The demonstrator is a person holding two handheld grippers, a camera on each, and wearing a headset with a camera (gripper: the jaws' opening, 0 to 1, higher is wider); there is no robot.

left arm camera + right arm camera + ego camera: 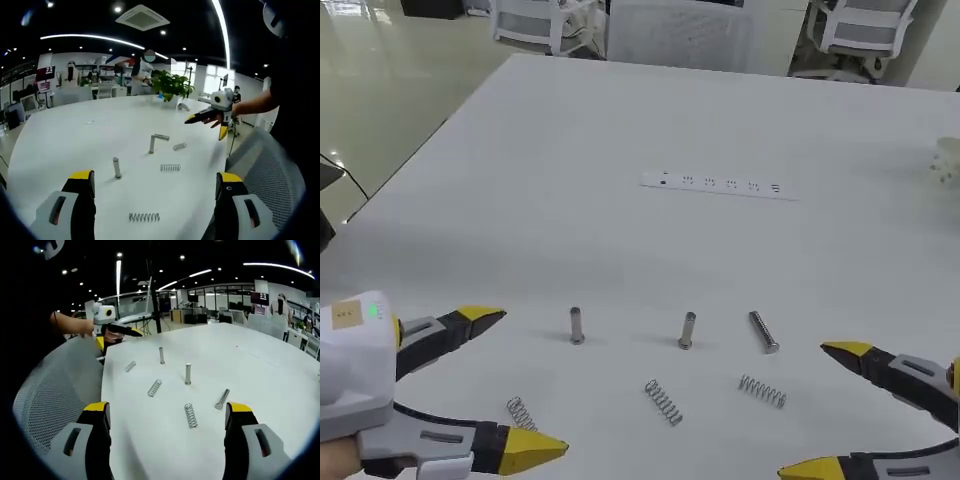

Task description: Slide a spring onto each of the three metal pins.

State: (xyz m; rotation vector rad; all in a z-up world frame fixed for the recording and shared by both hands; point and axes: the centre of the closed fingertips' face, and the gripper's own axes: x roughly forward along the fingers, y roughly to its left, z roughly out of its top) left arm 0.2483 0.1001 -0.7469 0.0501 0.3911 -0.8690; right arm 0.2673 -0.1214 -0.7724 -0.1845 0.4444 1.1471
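Observation:
Three metal pins sit on the white table (650, 240). The left pin (576, 326) and the middle pin (687, 330) stand upright, while the right pin (763, 331) lies on its side. In front of them lie three loose springs: left (521, 412), middle (663, 401) and right (762, 391). My left gripper (520, 383) is open at the near left, its jaws on either side of the left spring (144, 217). My right gripper (820, 410) is open at the near right, beside the right spring (190, 415) and the lying pin (222, 399). Neither gripper holds anything.
A white power strip (718, 184) lies further back, mid-table. White office chairs (860, 30) stand behind the far edge. A potted plant (171, 86) stands at the table's far end in the left gripper view. A mesh chair back (55, 395) is beside the near edge.

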